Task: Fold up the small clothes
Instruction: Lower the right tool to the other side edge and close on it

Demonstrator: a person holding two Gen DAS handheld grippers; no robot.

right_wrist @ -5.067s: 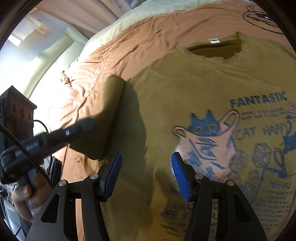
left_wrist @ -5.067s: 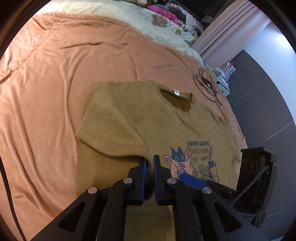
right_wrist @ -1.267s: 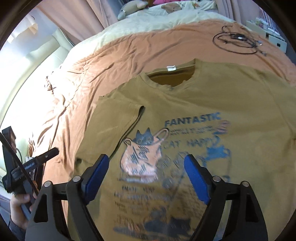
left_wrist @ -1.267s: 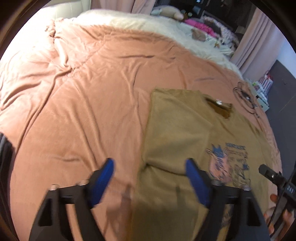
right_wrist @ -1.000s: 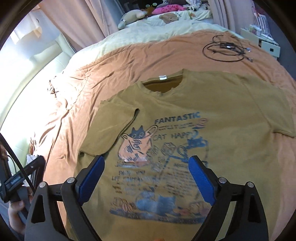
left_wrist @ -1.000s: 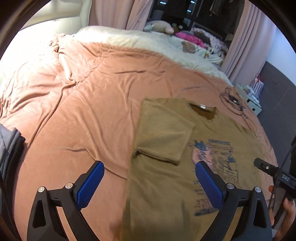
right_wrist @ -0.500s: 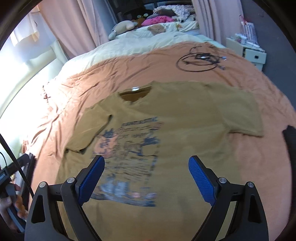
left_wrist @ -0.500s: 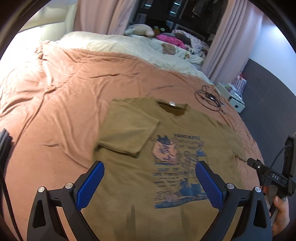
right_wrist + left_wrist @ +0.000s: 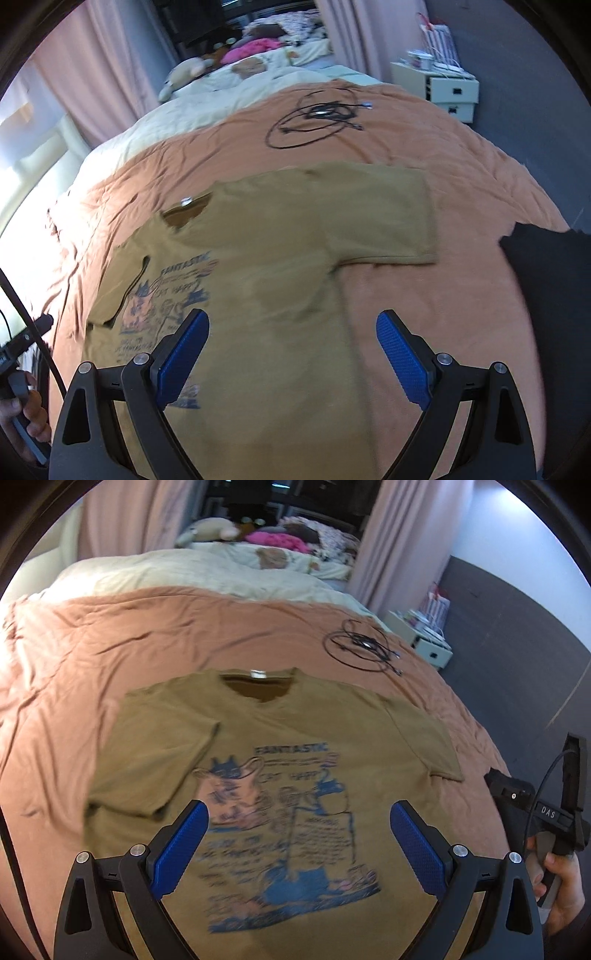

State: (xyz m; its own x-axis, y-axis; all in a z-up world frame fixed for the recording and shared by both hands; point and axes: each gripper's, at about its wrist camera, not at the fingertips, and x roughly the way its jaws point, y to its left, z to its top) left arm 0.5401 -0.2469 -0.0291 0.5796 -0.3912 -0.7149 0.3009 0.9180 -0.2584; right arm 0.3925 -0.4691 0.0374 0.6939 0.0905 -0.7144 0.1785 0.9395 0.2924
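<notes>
An olive T-shirt (image 9: 295, 731) with a blue cat print lies face up on an orange-brown bedspread (image 9: 92, 646). Its left sleeve (image 9: 155, 760) is folded in over the body; its right sleeve (image 9: 384, 214) lies spread flat. My left gripper (image 9: 299, 845) is open and empty, held above the shirt's printed lower part. My right gripper (image 9: 291, 358) is open and empty, above the shirt's right side (image 9: 277, 295) near the armpit. The right gripper's handle and a hand (image 9: 546, 834) show at the right of the left wrist view.
A coiled black cable (image 9: 314, 118) lies on the bedspread beyond the shirt's right shoulder. A black garment (image 9: 546, 280) lies at the bed's right edge. A cream duvet (image 9: 207, 572) and soft toys lie further back. White drawers (image 9: 447, 88) stand by the bed.
Both grippers have swung to the right: the left now looks over the print, the right over the spread right sleeve. Earlier the left gripper let go of the folded left sleeve.
</notes>
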